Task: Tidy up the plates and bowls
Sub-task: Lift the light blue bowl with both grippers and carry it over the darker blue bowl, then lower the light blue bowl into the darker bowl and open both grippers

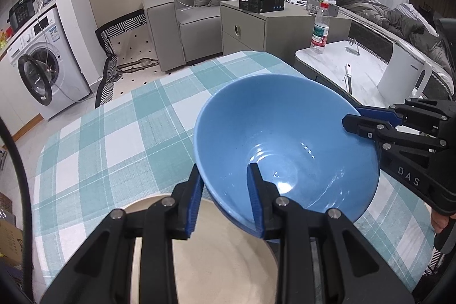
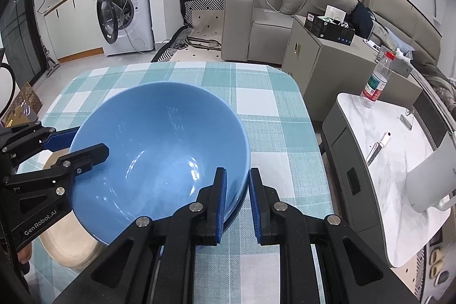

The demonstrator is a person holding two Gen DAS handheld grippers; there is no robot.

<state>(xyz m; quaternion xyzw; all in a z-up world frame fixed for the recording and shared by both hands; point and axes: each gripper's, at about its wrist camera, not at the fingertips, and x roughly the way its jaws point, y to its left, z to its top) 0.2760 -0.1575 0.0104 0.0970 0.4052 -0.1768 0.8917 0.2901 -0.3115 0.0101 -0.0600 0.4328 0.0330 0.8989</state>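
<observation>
Covering the table is a teal checked tablecloth [image 2: 273, 110]; on it, toward the near left edge, sits a cream plate [image 1: 228, 261]. A blue bowl [image 1: 285, 138] is carried tilted above that plate, its base low over it; contact cannot be confirmed. The left gripper [image 1: 225, 198] pinches the bowl's near rim, one finger inside, one outside. The right gripper [image 2: 238, 201] is clenched on the opposite rim likewise. Assessment: the bowl looks rigid, glossy and probably ceramic, so moderately heavy, slippery and breakable. The rim is the sound place to hold, with two opposed grips limiting tipping.
</observation>
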